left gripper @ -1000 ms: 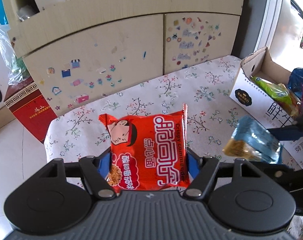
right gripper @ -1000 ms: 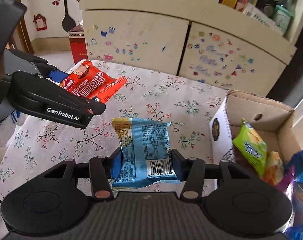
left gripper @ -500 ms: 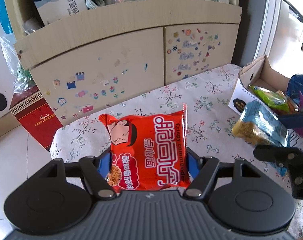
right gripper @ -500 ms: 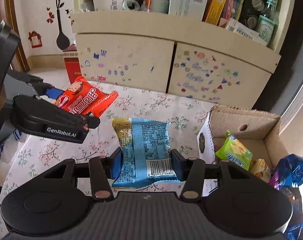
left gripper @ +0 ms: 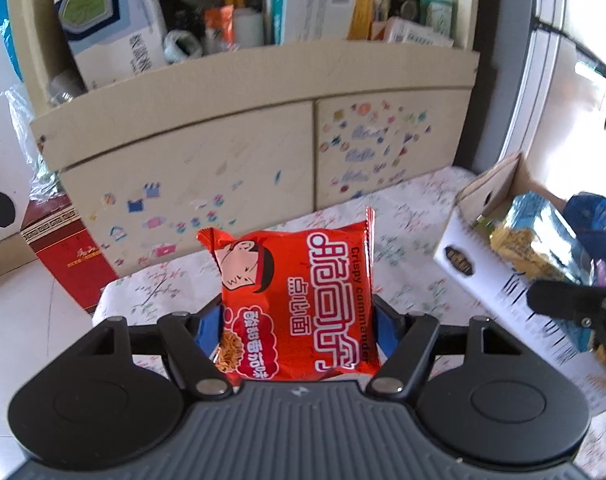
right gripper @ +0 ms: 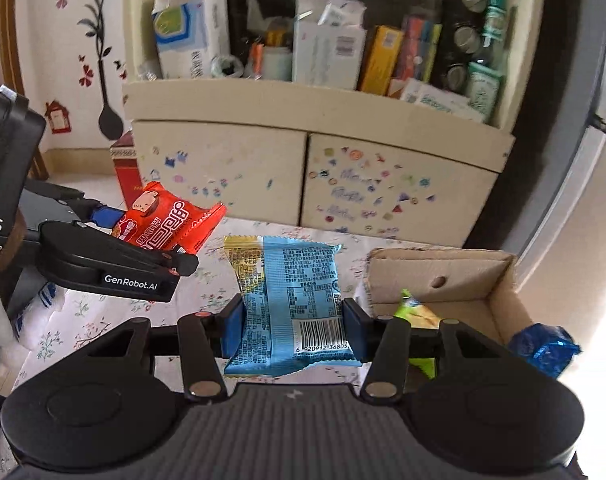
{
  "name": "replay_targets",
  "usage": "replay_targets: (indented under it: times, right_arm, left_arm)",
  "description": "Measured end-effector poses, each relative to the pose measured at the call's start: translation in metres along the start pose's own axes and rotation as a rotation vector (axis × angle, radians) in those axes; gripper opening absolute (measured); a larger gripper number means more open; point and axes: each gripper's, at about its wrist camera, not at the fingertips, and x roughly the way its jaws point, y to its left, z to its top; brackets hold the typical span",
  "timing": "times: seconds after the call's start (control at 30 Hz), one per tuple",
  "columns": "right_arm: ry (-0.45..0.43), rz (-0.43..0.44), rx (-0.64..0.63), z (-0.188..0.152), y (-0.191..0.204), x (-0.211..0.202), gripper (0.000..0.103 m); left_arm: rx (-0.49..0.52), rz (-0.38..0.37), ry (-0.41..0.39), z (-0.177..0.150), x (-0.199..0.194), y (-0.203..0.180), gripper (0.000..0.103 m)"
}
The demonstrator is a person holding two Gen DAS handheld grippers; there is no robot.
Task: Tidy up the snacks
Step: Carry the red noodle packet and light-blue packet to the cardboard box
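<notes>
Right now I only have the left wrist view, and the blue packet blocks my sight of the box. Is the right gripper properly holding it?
Observer: Yes, the right gripper is shut on the blue packet, with pads on both side edges.
Operator: Anything inside the box?
Observer: A green packet lies in the cardboard box, near its left wall.
Operator: Is the blue one over the opening?
Observer: Apparently not; in the right wrist view it sits left of the box's left wall.

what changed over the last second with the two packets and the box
Both grippers rose, bringing the shelf above the cabinet into view. The right gripper carried the blue packet toward the cardboard box, now over its near edge in the left view. Unchanged: the left gripper grips the red packet; neither released.
</notes>
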Motion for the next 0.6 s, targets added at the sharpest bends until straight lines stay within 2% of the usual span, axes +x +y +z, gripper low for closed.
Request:
replay_targets:
  times: [0.33,0.47,0.6]
  right_arm:
    - [-0.043,-0.059,0.086,-0.009,-0.051,-0.031,0.057]
    - [-0.063,-0.069,0.163,-0.015,-0.082,-0.045,0.057]
    - [-0.086,-0.089,0.253,-0.022,-0.112,-0.06,0.057]
  left_arm:
    - [0.03,-0.093,-0.069,0.008,-0.018,-0.05,0.072]
    - [0.055,-0.124,-0.092,0.008,-0.024,-0.074,0.072]
    - [0.033,-0.164,-0.103,0.011,-0.027,-0.098,0.072]
